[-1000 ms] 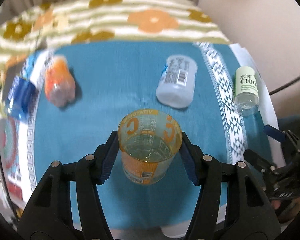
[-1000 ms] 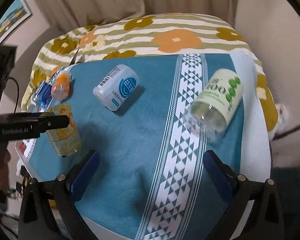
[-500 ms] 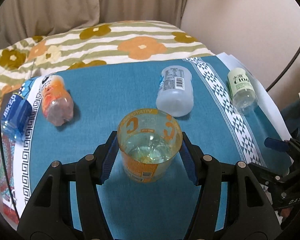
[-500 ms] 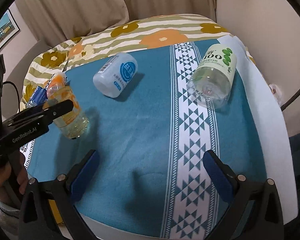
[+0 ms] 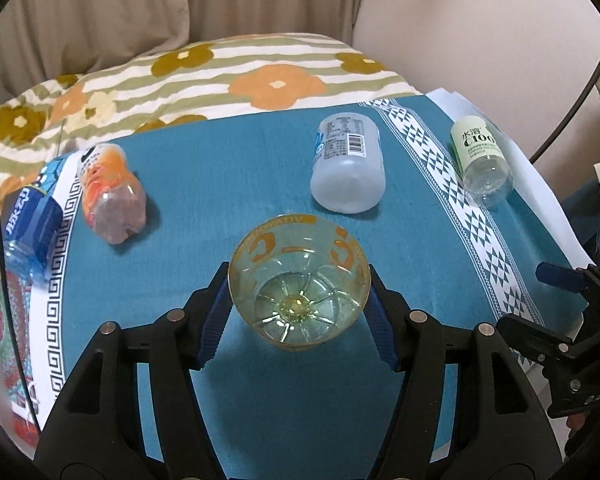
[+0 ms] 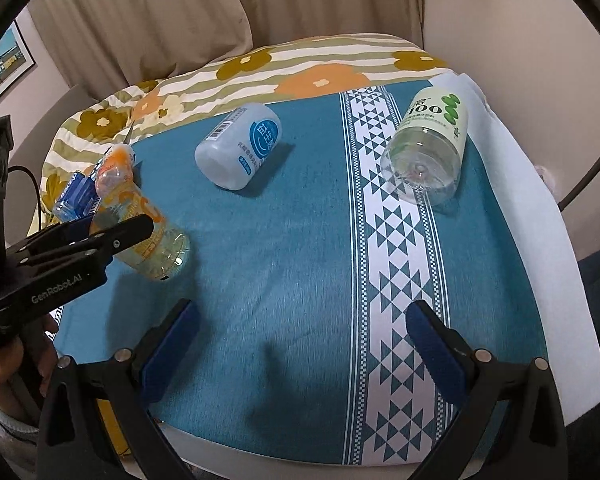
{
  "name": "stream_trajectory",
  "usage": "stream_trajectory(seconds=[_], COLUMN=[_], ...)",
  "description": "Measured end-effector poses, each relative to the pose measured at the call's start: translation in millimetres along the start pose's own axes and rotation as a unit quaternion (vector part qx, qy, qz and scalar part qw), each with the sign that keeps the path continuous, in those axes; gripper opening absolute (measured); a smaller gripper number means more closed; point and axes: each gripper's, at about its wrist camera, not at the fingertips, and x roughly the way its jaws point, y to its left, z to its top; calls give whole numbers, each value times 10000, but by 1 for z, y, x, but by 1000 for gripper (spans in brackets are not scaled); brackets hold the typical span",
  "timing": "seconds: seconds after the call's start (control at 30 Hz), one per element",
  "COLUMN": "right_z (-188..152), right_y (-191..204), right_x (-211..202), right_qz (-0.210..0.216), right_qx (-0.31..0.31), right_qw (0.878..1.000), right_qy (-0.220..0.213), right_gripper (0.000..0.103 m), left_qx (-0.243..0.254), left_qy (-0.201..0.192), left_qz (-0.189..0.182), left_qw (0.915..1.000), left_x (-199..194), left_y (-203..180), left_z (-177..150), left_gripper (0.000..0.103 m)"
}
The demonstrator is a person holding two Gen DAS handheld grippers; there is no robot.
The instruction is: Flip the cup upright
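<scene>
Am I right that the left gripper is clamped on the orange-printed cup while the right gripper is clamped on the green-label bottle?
Not quite. The left gripper is clamped on the orange-printed cup, but the right gripper is open and holds nothing. The right wrist view shows the green-label bottle lying on the blue cloth well beyond its fingertips.

Right tool [image 6: 300, 344] jaws wide apart over teal cloth [image 6: 300, 248]. Far left: left tool [image 6: 112, 236] clamps tilted cup [image 6: 152, 240]. Ahead: white bottle [image 6: 240, 146], green-label bottle [image 6: 428, 152], both lying down.
</scene>
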Motion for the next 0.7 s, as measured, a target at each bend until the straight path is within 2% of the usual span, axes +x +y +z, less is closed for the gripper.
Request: stream_trajectory(seconds=[0.13,0.37,0.63,0.7], right_z=[-2,2,21,25], right_y=[1,5,23,30], right_x=[-2,-12,-61,-75], right_qz=[-18,-60,-236,-310], right_qx=[9,29,-51,-126], right_qw=[10000,9999,9985,9978], right_qy=[-29,-123,-487,-579], right_gripper=[103,103,103,103], left_qx=[70,147,-50,-139], left_qy=[-58,-108,-345,-418], left_qz=[96,176,342,406], left_qw=[9999,9997,9988,9982], left_x=[-2,-19,-91,-111], left_y=[0,1,12,17], left_z=[1,7,15,16], left_gripper=[81,82,82,85])
